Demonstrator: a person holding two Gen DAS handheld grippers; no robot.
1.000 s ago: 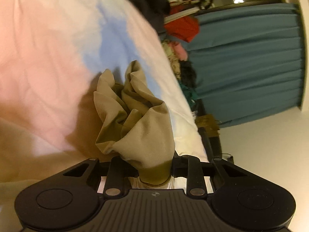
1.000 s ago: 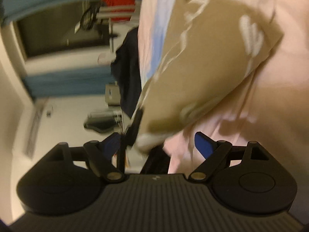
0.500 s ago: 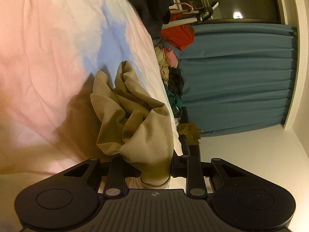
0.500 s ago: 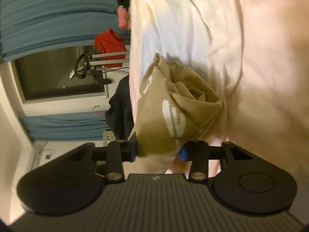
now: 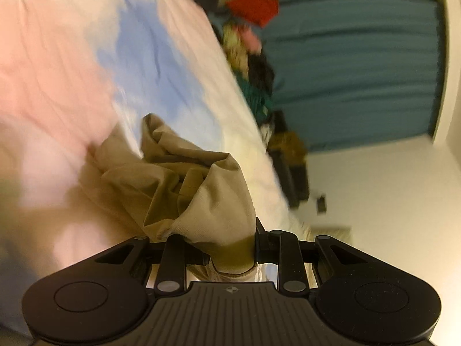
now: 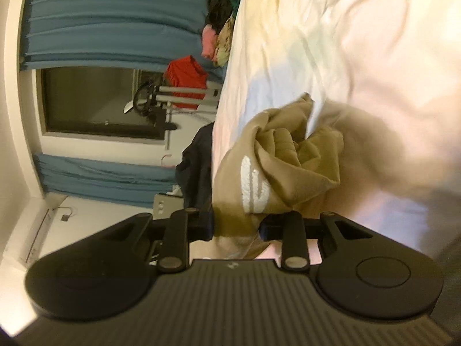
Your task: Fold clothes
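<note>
A tan garment (image 5: 184, 184) with white print hangs bunched over a pastel pink, blue and cream bed sheet (image 5: 72, 66). My left gripper (image 5: 230, 252) is shut on one bunched edge of it. In the right wrist view the same tan garment (image 6: 282, 167) shows its white marking, and my right gripper (image 6: 236, 226) is shut on another edge. Cloth folds hide the fingertips of both grippers. Both views are tilted sideways.
A heap of mixed clothes (image 5: 250, 66) lies at the bed's far edge. Teal curtains (image 5: 360, 66) and a red garment (image 6: 187, 77) on a rack stand behind. A dark window (image 6: 98, 101) and a dark garment (image 6: 196, 170) sit beside the bed.
My right gripper was open beside the spread garment and has shut on its edge, which is now bunched. My left gripper has kept its hold while both views swung.
</note>
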